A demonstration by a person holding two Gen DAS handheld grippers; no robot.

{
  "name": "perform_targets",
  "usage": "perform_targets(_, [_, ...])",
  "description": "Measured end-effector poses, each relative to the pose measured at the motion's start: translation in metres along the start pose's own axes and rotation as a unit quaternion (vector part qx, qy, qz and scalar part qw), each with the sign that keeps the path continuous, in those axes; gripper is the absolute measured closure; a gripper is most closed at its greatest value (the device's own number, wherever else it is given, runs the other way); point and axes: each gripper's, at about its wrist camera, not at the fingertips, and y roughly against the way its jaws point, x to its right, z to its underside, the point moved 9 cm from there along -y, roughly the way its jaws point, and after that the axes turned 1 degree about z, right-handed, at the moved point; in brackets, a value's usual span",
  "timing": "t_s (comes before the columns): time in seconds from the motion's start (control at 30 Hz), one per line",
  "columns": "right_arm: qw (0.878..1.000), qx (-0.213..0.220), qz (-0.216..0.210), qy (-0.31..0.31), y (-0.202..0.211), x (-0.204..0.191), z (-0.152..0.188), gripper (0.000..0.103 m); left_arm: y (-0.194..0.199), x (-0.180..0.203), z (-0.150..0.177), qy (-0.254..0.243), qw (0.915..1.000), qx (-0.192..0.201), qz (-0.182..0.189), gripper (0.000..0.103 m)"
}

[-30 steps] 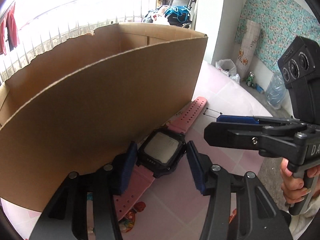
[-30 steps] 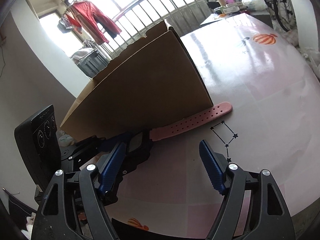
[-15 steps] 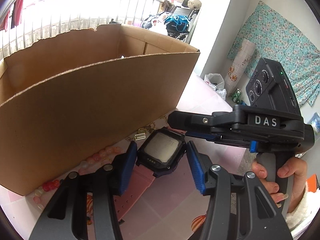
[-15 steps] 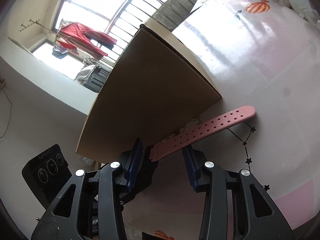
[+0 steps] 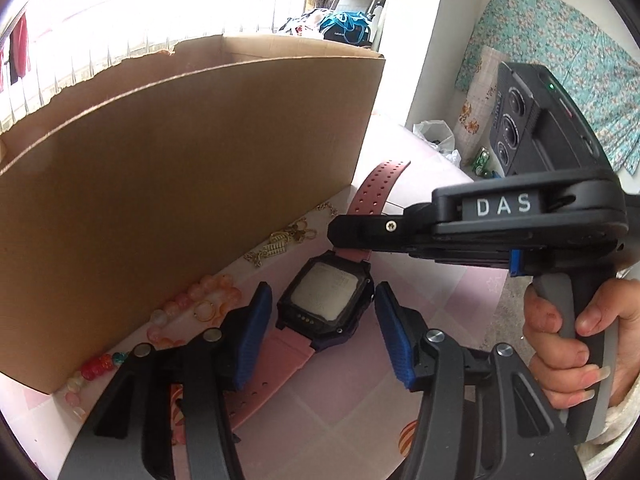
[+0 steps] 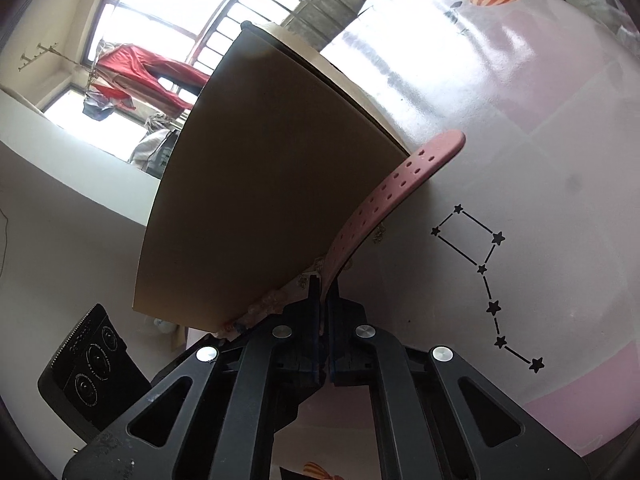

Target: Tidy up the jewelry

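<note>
**Right gripper pinches watch strap, left gripper straddles watch face**

Pink watch (image 5: 326, 304) lies on the pink table (image 5: 432, 288), just beside the cardboard box (image 5: 180, 184). Right gripper (image 6: 324, 292) is clenched on the far strap (image 6: 384, 196), close to the watch body; the strap's free end curves up along the box corner. In the left wrist view the right gripper comes in from the right, held by a hand (image 5: 576, 344). Left gripper (image 5: 320, 332) has its blue pads (image 5: 250, 340) either side of the watch face, not touching it, jaws opening. Near strap runs under the left finger. Bead bracelet (image 5: 192, 304) and a gold chain (image 5: 280, 240) lie along the foot of the box, touching or nearly touching it. Star pattern (image 6: 484, 276) printed on the table right of the strap.
</note>
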Motion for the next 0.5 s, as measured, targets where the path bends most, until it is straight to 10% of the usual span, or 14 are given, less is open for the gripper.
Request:
perform_targets(0.27, [1.0, 0.001, -0.025, -0.019, 0.019, -0.004, -0.006, 0.102, 0.01, 0.01, 0.019, -0.068, 0.9972, -0.014, -0.026, 0.045])
perform_targets(0.5, [0.999, -0.003, -0.031, -0.03, 0.022, -0.003, -0.009, 0.101, 0.007, 0.013, 0.025, -0.096, 0.9931, -0.027, -0.061, 0.08])
